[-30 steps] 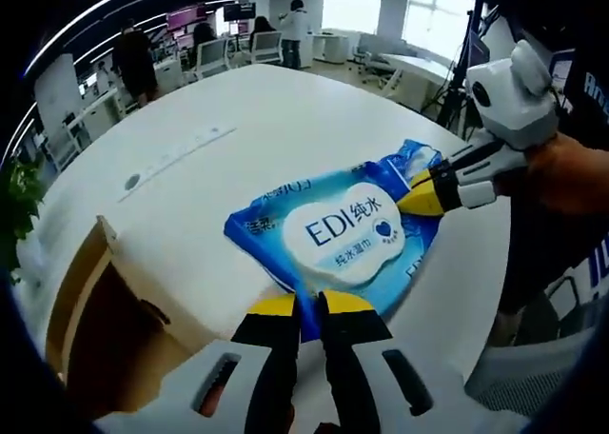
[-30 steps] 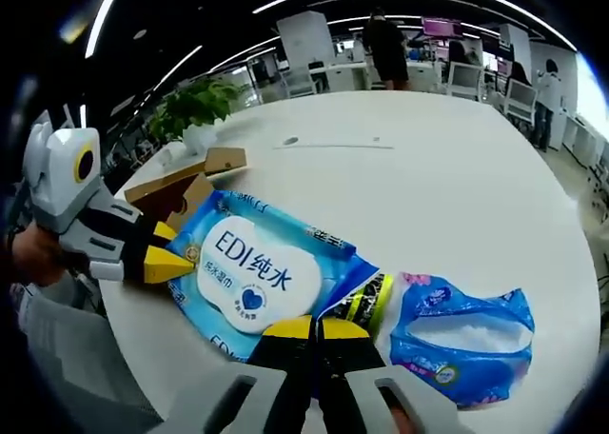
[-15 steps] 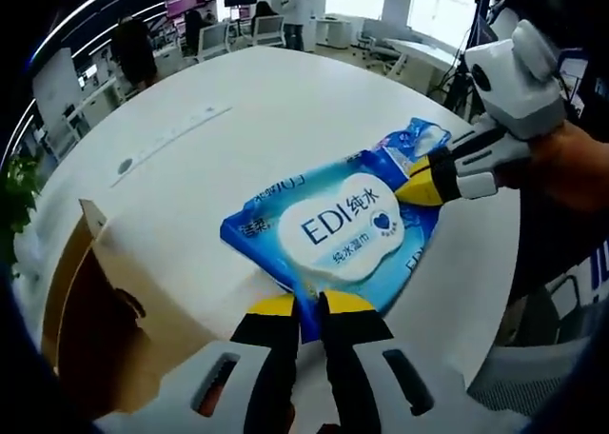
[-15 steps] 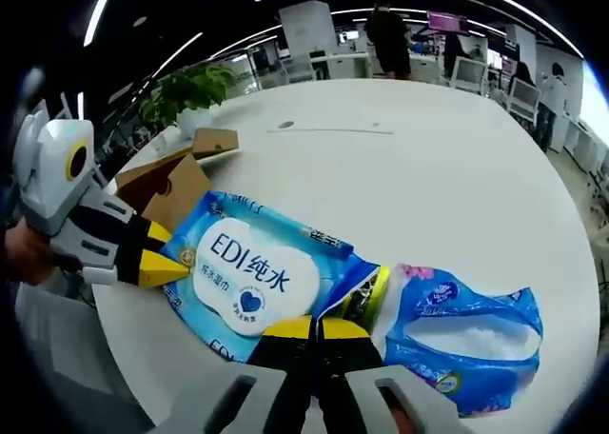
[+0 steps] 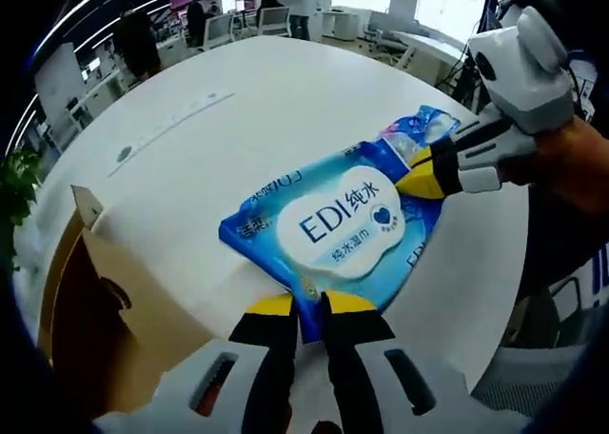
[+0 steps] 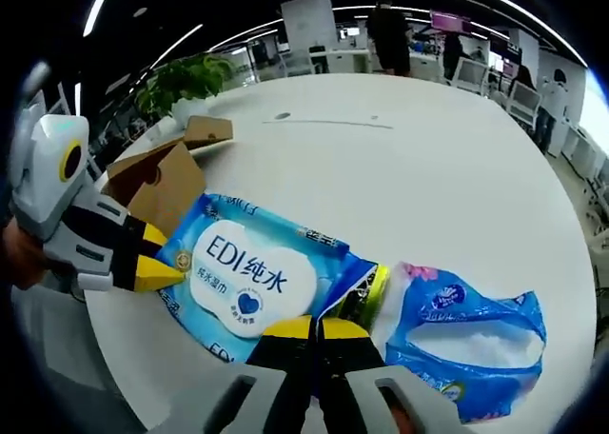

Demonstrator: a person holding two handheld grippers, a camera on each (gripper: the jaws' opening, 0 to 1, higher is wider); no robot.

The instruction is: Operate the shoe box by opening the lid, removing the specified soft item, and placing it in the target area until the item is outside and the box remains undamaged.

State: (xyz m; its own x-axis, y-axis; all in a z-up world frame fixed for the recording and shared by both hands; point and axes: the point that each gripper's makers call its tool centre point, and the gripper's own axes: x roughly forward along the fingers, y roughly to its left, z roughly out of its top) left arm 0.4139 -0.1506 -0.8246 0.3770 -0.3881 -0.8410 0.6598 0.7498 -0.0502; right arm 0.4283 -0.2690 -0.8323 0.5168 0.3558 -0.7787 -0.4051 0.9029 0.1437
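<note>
A blue pack of wet wipes [image 5: 338, 226] [image 6: 249, 275] with a white label is held between both grippers just above the white table [image 5: 238, 120] [image 6: 400, 177]. My left gripper [image 5: 304, 305] is shut on one edge of the pack; it enters the right gripper view from the left [image 6: 157, 272]. My right gripper [image 6: 314, 327] is shut on the opposite edge and shows in the left gripper view [image 5: 419, 182]. The open cardboard shoe box [image 5: 90, 301] [image 6: 162, 177] stands at the table's edge beside the pack.
A blue plastic bag of tissues [image 6: 466, 334] [image 5: 419, 129] lies beyond the pack. A potted plant [image 6: 186, 82] stands past the box. A long strip [image 5: 171, 134] lies on the table. Office desks, chairs and people fill the background.
Both views have shifted a little as the hands moved. The pack stays held by both grippers, and the box now looks slightly closer to it in the right gripper view.
</note>
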